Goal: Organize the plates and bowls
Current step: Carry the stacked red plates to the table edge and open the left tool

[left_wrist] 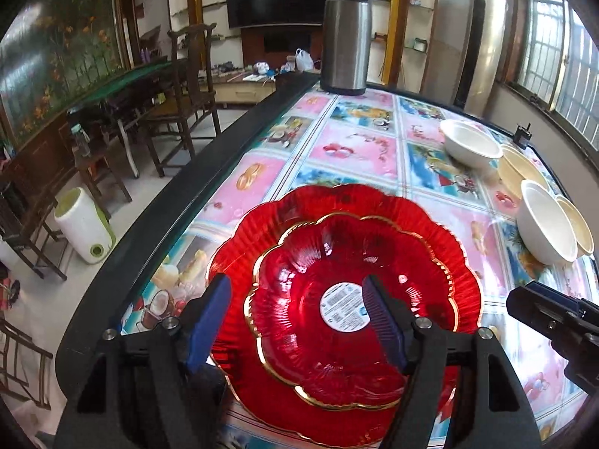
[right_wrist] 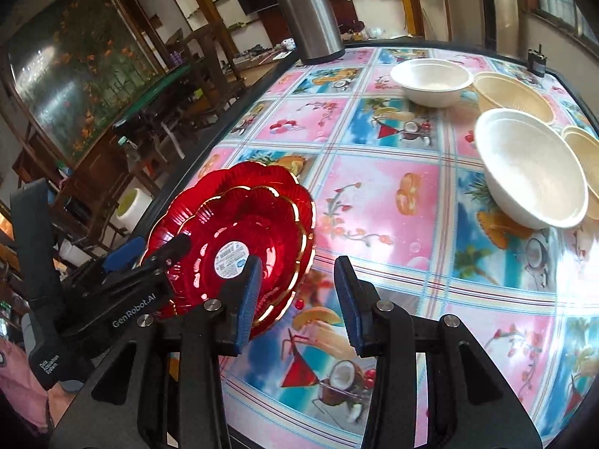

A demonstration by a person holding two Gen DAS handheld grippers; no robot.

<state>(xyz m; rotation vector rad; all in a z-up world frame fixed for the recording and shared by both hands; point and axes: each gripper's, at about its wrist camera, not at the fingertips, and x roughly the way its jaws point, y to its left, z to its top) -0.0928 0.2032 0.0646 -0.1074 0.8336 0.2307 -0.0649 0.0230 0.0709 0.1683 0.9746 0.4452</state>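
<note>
Hovering over the stacked red glass plates, the left gripper is standing with its jaws wide apart, pads clear of the glass. The smaller red scalloped plate is lying inside the larger red plate, directly beneath and between those jaws. The right gripper is holding its jaws at a middling gap with nothing between them, only the patterned tablecloth below; the plates are sitting just left of its left finger. Ahead and right of its jaws, white bowls and cream bowls are resting near a steel thermos.
</note>
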